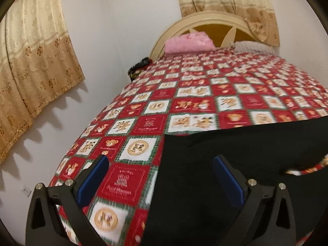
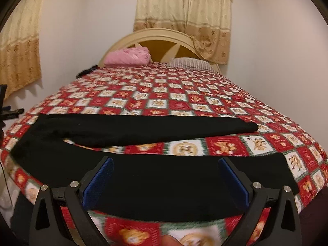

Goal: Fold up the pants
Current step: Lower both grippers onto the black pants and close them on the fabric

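Note:
Black pants point(image 2: 155, 176) lie spread on a bed with a red patchwork cover point(image 2: 184, 94). In the right wrist view the two legs run sideways, the far leg point(image 2: 143, 129) apart from the near one. My right gripper point(image 2: 165, 170) is open and empty, just above the near leg. In the left wrist view the pants point(image 1: 235, 164) fill the lower right, waist end near the bed's left side. My left gripper point(image 1: 161, 168) is open and empty above the waist edge.
A pink pillow point(image 1: 189, 43) and a striped pillow point(image 2: 189, 62) lie at the cream headboard point(image 2: 155, 39). A dark object point(image 1: 139, 67) sits at the bed's far left corner. Curtains point(image 1: 34, 65) hang on the white walls. The bed's front edge is close under both grippers.

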